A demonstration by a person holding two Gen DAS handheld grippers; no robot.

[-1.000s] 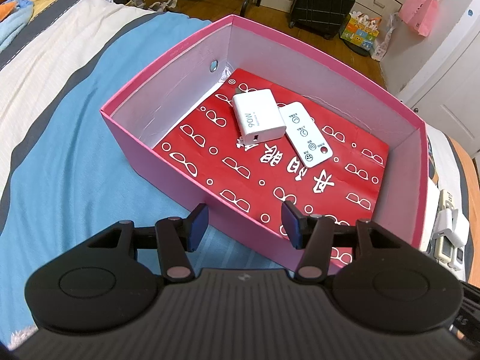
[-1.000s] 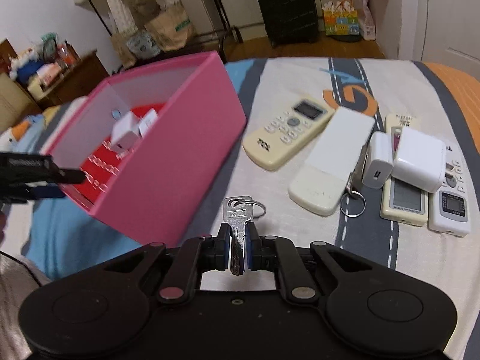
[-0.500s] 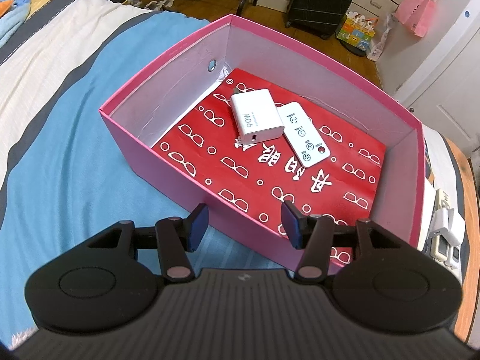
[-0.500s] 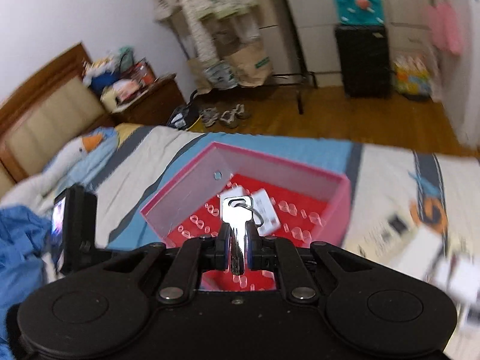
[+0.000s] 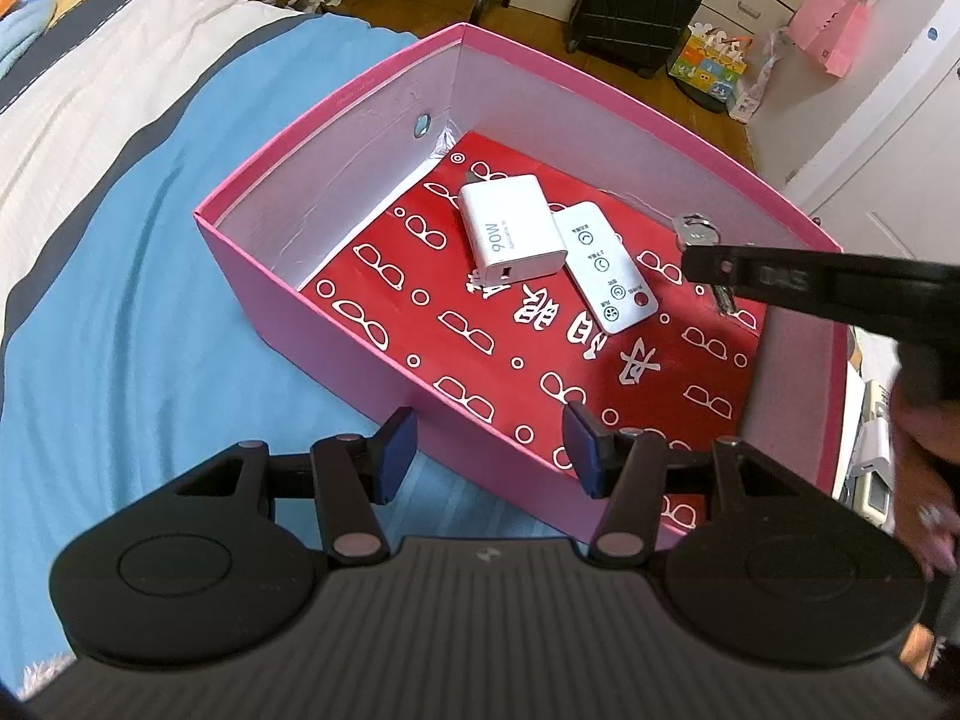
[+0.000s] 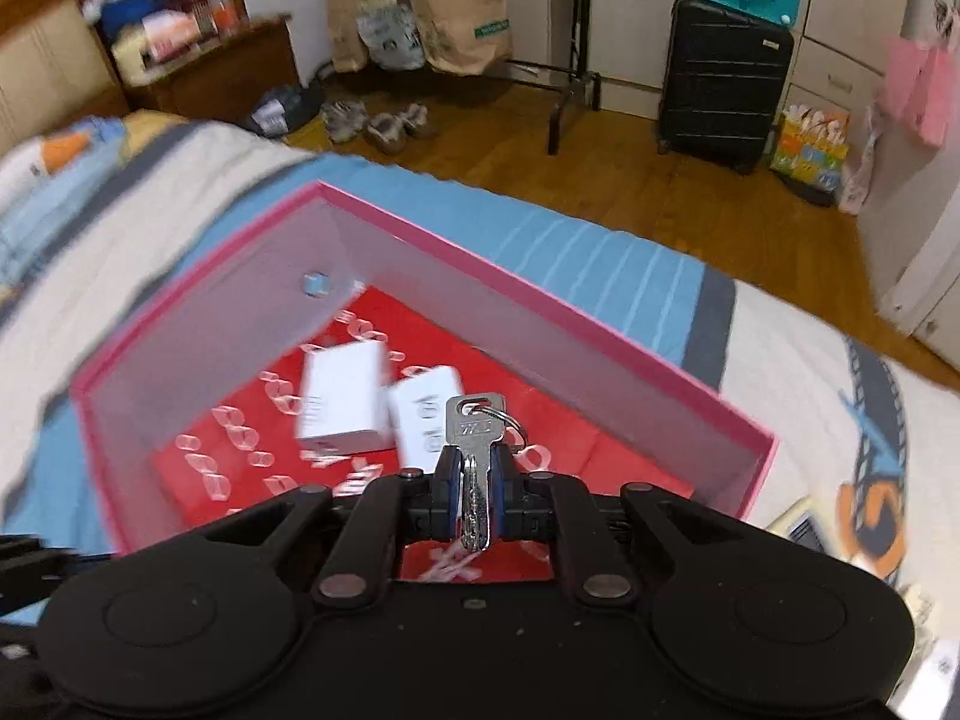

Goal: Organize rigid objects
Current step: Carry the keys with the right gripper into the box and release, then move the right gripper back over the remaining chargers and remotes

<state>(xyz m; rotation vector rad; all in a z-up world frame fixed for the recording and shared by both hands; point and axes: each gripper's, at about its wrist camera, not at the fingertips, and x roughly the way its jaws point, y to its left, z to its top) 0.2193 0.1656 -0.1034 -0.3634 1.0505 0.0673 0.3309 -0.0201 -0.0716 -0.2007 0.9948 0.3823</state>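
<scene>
Bedroom with wooden floor, black hard-shell suitcase against the far cupboards. Blue-and-cream striped bedspread underneath, carrying an open pink cardboard box with pale inner walls and a red floor printed with white spectacles. Inside, toward the far corner: white square charger block, touching a slim white remote control on its right. Plenty of bare red floor along the near and right-hand sides of the box.

Left gripper parked just over the near rim, blue pads partly spread, nothing between them, one finger outside the wall and one inside.

Right gripper above the box interior, pads clamped tight on the blade of a silver door key, bow and split ring sticking out ahead. From the left wrist view, same key hanging clear of the far wall and above the floor, right of the remote. More white remotes lying on the bedspread beyond the right wall, partly hidden by a hand.
</scene>
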